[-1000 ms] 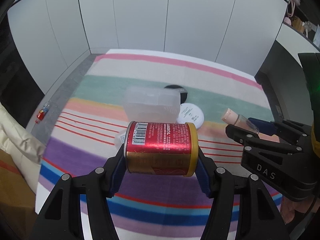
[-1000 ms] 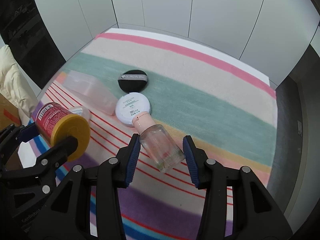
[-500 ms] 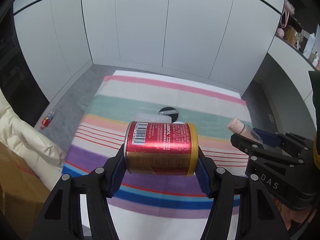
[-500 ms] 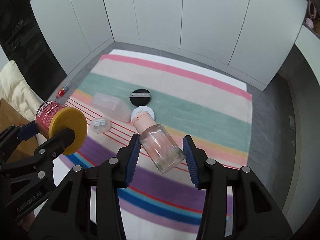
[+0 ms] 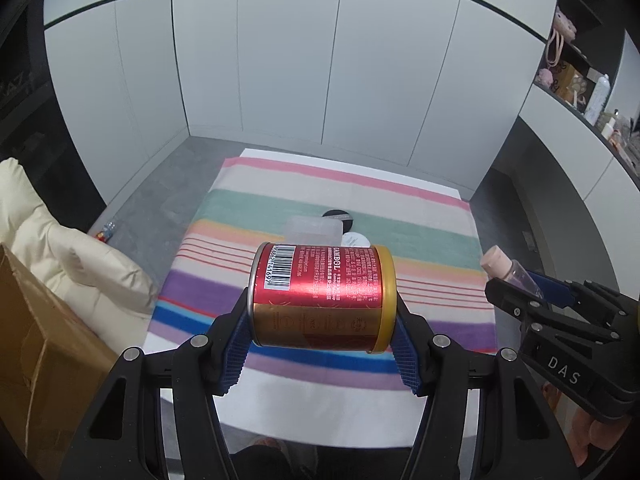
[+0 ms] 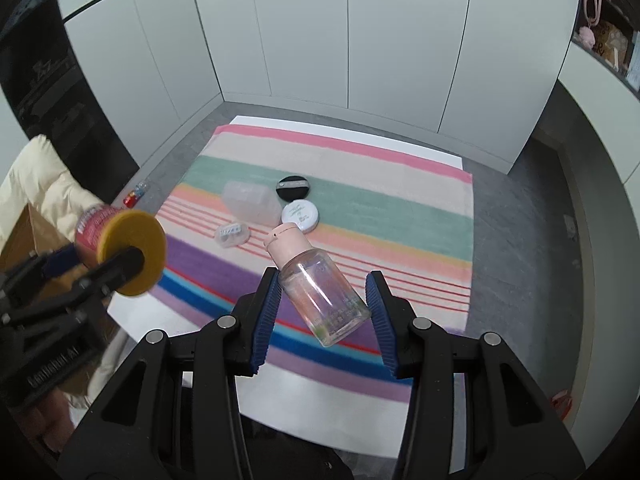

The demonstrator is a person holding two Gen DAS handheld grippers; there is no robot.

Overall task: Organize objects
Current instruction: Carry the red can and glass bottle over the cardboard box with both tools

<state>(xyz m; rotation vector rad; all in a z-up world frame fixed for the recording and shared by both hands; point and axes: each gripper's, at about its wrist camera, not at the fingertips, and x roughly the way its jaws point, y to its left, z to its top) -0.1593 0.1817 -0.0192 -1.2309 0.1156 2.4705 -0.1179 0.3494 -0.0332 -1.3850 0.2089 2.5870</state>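
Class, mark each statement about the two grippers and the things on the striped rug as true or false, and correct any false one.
1. The left gripper holds a red can. True.
2. The right gripper is empty. False: it holds a clear bottle with a pink cap.
3. A black round compact lies on the striped rug. True.
4. The white round compact is stacked on the black one. False: it lies beside it.

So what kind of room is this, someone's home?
Probably a home, perhaps a bedroom or dressing room. White floor-to-ceiling cupboard doors line the walls, a striped rug lies on the grey floor with cosmetics on it, and shelves hold bags and bottles.
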